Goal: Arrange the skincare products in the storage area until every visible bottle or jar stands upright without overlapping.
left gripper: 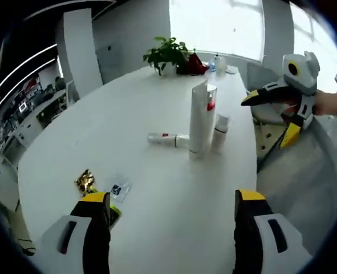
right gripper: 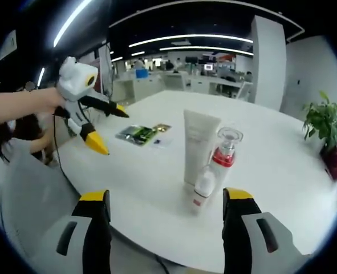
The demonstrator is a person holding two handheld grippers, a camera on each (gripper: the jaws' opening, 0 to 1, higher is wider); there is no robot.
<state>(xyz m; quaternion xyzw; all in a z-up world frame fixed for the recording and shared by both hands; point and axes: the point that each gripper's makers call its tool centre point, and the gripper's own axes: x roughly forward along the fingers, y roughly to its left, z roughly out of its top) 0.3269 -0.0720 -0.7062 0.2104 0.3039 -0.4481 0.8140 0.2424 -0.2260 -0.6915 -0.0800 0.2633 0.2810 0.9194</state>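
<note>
Wrappers (left gripper: 100, 185) near tube (left gripper: 198, 117), plant (left gripper: 167, 55) beyond

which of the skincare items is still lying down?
The small white bottle with a red mark lies flat on the table, beside the tall white tube. The tube, the red-collared bottle and the small bottle stand upright.

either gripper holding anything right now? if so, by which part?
Nothing is held. The left gripper and right gripper both have open jaws with only bare table between them, short of the white tube and bottles.
</note>
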